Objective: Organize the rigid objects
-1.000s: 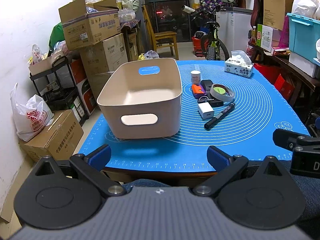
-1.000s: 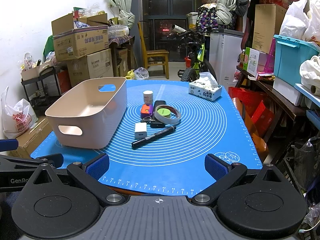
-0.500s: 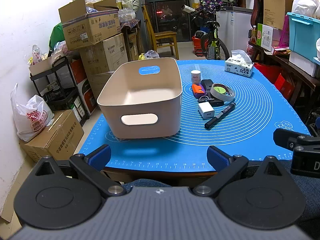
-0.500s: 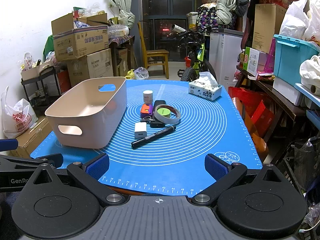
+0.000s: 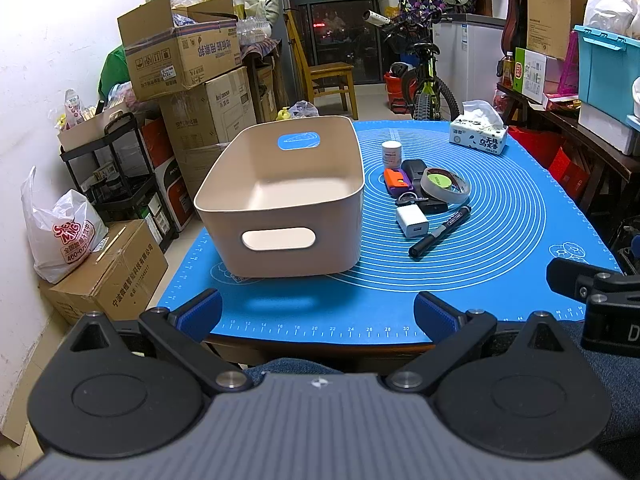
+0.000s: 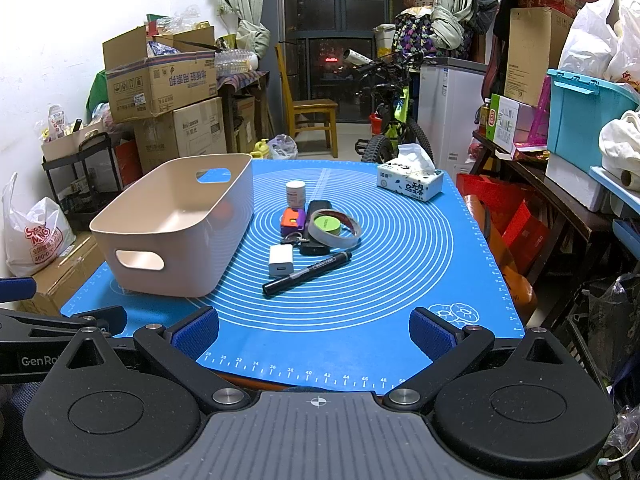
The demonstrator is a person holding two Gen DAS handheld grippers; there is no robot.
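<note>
Blue silicone mat [image 5: 500, 240] with white concentric rings covers the counter. On its left part stands a beige plastic bin [image 5: 288, 200] with an oval handle hole in each end; nothing shows inside it. Just to the right of the bin lies a small cluster of things. Farthest back is a small white bottle [image 6: 295, 193], upright. In front of it lies an orange and purple case [image 6: 291, 220] beside a black box [image 6: 318, 210]. A roll of clear tape [image 6: 334, 234] with a green core leans on that box. Nearer the camera a white charger [image 6: 281, 260] lies flat, and a black marker [image 6: 307, 273] lies slanted just to its right. Keys seem to lie between the case and the charger, though they are too small to tell. A tissue pack [image 6: 410, 184] sits at the far right corner of the mat, well apart from the cluster.

The left claw [image 5: 318, 314] and the right claw [image 6: 314, 334] both hover at the near edge of the counter, fingers spread wide apart, holding nothing.
</note>
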